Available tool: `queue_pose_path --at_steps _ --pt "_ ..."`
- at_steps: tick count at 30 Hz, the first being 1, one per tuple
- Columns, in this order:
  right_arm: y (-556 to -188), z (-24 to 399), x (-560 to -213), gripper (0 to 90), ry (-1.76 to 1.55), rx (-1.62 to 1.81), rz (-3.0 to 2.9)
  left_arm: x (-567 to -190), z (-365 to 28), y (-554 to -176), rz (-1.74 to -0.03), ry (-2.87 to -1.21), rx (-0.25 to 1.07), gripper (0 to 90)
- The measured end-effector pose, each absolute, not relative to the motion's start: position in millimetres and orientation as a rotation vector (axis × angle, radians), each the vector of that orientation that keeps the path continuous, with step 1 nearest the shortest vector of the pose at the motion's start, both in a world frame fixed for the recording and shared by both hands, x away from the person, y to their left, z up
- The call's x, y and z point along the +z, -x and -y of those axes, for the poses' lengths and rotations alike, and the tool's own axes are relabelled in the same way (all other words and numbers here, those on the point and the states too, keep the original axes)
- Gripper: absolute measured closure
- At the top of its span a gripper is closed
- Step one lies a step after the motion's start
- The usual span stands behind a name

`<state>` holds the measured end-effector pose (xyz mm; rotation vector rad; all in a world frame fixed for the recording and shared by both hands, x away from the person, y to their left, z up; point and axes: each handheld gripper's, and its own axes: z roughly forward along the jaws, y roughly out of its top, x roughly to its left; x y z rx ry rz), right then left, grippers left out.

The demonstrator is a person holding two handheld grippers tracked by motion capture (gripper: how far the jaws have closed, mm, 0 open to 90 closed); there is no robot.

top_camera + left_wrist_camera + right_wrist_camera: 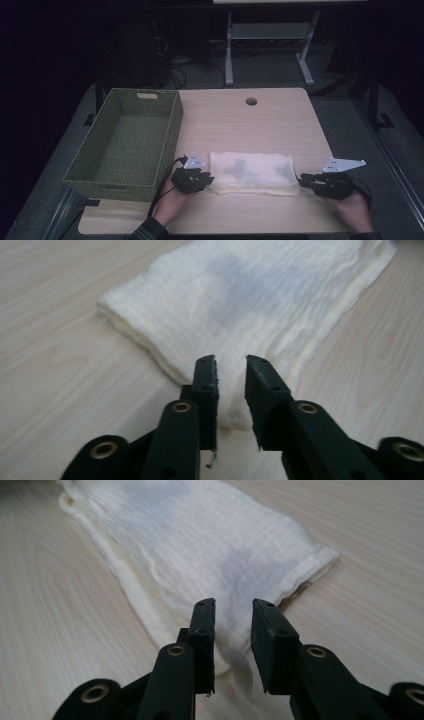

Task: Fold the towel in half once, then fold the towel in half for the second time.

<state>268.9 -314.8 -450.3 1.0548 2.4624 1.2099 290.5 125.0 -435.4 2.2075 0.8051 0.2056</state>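
A folded cream-white cloth (252,172) lies flat on the wooden table (240,125), near its front edge. My left gripper (209,179) sits at the cloth's near-left corner and my right gripper (302,180) at its near-right corner. In the left gripper view the jaws (231,360) stand a little apart, with the corner of the cloth (250,295) lying in the gap and no pad pressing on it. The right gripper view is much the same: the jaws (234,602) are slightly parted over a corner of the cloth (200,540), which rests loose on the wood.
An empty green woven basket (175,125) stands on the table's left side, close beside the left gripper. A round cable hole (251,101) sits near the far edge. Behind the table are a white desk frame (229,55) and dark floor.
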Motion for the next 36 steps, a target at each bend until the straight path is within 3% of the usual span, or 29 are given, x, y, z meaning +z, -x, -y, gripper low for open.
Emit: queue_pose_path --at_steps 4,9,21,36 --pt "-270 313 -447 75.2 -1.042 1.227 -2.452 -429 -123 -295 -0.786 -2.184 0.213 72.2" --pt "-279 309 -452 85.2 -1.035 1.204 -2.478 -427 -113 -310 -0.781 -2.185 0.222 80.6" --pt "-318 307 -450 74.2 -1.091 1.195 -2.42 -424 -105 -351 -0.845 -2.161 0.277 75.3" --pt "-369 305 -461 70.8 -1.178 1.167 -2.375 -447 -106 -389 -0.965 -2.174 0.308 65.7"
